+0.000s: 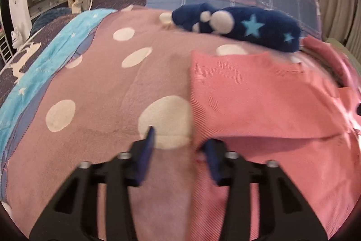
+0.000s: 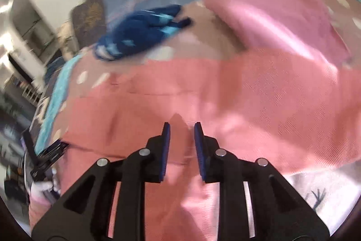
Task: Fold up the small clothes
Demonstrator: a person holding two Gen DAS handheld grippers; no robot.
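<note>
Two blue-padded fingers of the left gripper (image 1: 180, 146) are held apart over the dotted blanket (image 1: 94, 87), at the coral garment's (image 1: 259, 101) left edge; a navy starred garment (image 1: 243, 26) lies beyond. From the right wrist, the right gripper (image 2: 181, 128) is seen unclenched above the coral garment (image 2: 248, 94), grasping nothing; a pink cloth (image 2: 270, 22) lies farther back.

Left gripper (image 1: 180, 139): jaws spread wide, nothing between pads. Right gripper (image 2: 181, 128): jaws parted, narrower gap, pads empty.
</note>
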